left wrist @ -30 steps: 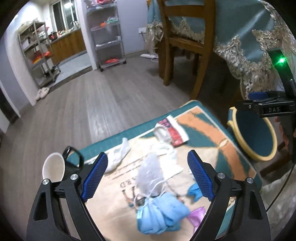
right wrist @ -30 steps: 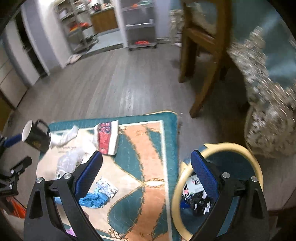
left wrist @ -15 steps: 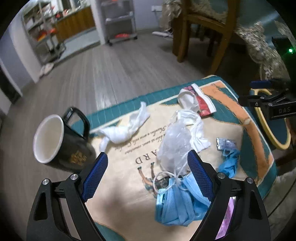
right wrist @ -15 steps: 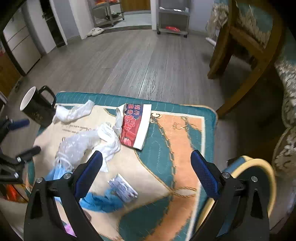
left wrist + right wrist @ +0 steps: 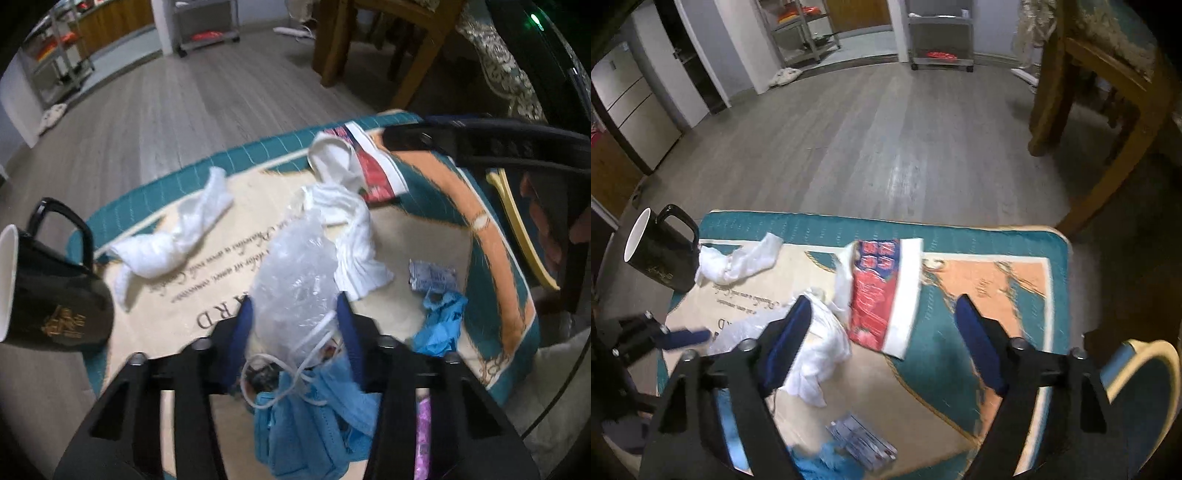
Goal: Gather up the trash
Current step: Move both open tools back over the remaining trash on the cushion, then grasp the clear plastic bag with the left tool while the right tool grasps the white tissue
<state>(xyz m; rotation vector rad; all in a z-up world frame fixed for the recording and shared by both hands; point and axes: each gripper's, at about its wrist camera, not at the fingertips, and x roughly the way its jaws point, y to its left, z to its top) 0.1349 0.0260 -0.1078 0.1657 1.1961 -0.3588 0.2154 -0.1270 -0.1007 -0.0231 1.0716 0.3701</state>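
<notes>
Both of my hands have dropped closer to the rug (image 5: 491, 236) since a moment back, and the clutter fills far more of each view. On my left gripper (image 5: 295, 332) the jaws are closing around the crumpled clear plastic bag (image 5: 295, 273), which sits between the blue pads; whether they press it yet, I judge not quite. On my right gripper (image 5: 882, 350) the jaws are closing too, wide yet, straddling the red and white packet (image 5: 882, 291), which lies flat on the rug and untouched. To do this well, I want the left pads to bite the bulk of the bag, not its loose edge, and to keep clear of the white cloth (image 5: 351, 229) touching it and the blue masks (image 5: 314, 417) whose ear loops lie across its lower end; those loops could drag along. On the right, the flat packet needs a low, tilted approach so one pad slides under an edge. The yellow-rimmed bin (image 5: 1145, 354) waits just off the rug's right side, beside my right jaw.
</notes>
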